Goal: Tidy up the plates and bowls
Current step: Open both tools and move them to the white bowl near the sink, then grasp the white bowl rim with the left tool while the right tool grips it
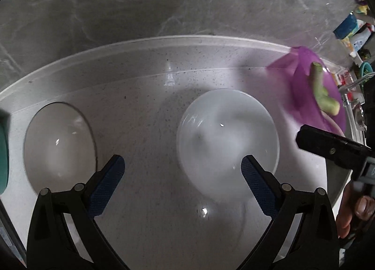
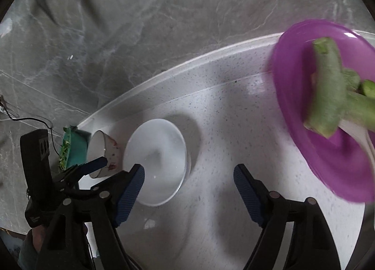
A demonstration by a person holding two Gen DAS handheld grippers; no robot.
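White speckled countertop [image 2: 218, 96] with a raised rim; grey marble-patterned floor [image 2: 131, 24] beyond it. Green vegetable pieces [image 2: 332, 87], blurred. Thin black cable [image 2: 35, 120] trailing on the floor at left. Cluster of colourful bottles and containers [image 1: 354, 33] at far right; details too small to read.

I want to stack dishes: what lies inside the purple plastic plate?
Green vegetable pieces lie in the purple plastic plate; something white shows beneath them, partly covered.

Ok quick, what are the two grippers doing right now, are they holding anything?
Left gripper: open, holding nothing, over the white round bowl.
Right gripper: open, holding nothing, beside the purple plastic plate.
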